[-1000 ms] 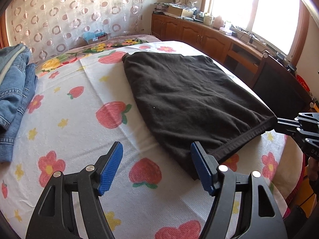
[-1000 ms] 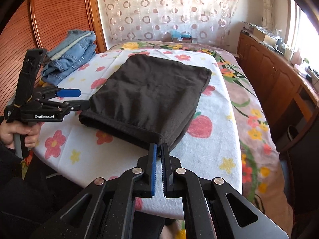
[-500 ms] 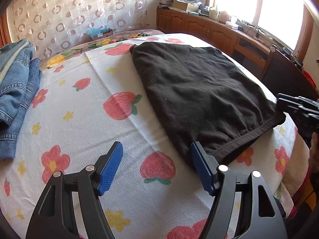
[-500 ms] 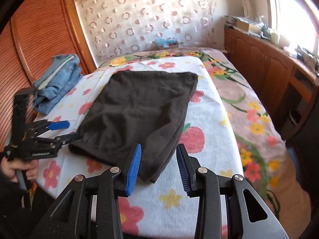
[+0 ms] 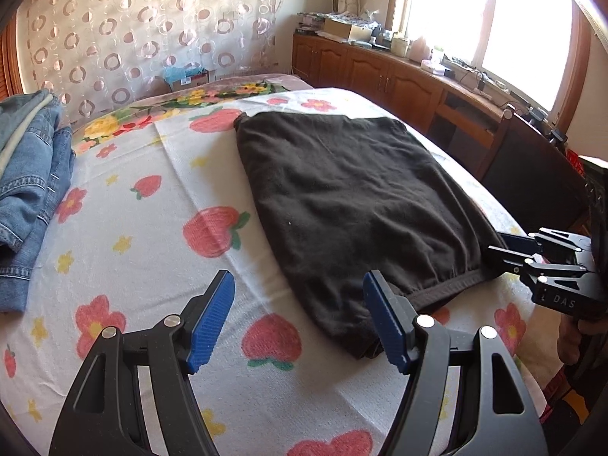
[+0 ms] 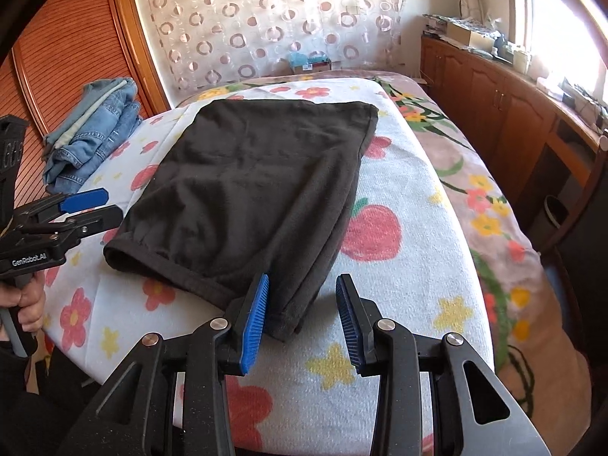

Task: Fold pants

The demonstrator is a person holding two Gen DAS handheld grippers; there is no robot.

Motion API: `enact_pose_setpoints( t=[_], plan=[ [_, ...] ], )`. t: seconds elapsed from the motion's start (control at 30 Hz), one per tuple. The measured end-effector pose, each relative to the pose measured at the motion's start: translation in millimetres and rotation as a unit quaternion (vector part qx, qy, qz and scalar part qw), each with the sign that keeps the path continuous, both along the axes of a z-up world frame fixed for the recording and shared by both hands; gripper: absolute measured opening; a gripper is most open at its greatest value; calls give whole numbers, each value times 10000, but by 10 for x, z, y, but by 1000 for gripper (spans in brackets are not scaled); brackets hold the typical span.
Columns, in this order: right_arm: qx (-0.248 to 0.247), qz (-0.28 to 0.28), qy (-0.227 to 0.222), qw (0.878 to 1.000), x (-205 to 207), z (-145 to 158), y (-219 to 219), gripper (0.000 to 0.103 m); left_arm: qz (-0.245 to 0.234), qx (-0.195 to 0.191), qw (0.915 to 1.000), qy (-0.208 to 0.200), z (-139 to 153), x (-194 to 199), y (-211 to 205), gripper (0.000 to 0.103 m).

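Both grippers angled down, jaws apart, at pants hem.

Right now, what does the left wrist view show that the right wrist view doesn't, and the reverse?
Only the left wrist view: the bright window.
Only the right wrist view: the slatted wooden wardrobe door and the floor beside the bed.
Both: the folded black pants on the strawberry-print sheet, the stacked jeans, and the open left gripper and right gripper.
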State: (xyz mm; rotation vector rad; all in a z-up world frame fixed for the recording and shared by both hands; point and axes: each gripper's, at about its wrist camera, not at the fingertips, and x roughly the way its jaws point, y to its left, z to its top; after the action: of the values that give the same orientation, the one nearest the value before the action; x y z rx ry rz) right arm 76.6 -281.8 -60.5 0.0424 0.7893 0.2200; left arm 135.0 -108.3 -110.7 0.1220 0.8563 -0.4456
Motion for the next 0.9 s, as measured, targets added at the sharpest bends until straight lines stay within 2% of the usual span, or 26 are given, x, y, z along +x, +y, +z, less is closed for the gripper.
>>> enact_pose_setpoints(
  t=[0.03,0.07,0.2,0.33,0.77,0.9],
  plan=[
    [40,43,-10,10000,-5,-5,-2,35,1,21,10000,64,-33,9,-3,71],
    [141,132,-12,9998,-4,-20,-8,27,3,21,9999,119,-69,23,1,71],
    [229,259,-39,9994,-15,-33,-15,17,3,-38,9997,241,-136,28,17,58],
    [254,276,-66,9993,-20,-49,-16,15,-54,7,9998,210,-148,-14,-20,50],
    [303,307,-155,9989,-46,-70,-4,11,-197,-49,9996,187,-161,-77,-68,41],
    [306,298,-175,9989,-47,-72,7,10,-279,-40,9995,154,-166,-100,-96,29]
  ],
)
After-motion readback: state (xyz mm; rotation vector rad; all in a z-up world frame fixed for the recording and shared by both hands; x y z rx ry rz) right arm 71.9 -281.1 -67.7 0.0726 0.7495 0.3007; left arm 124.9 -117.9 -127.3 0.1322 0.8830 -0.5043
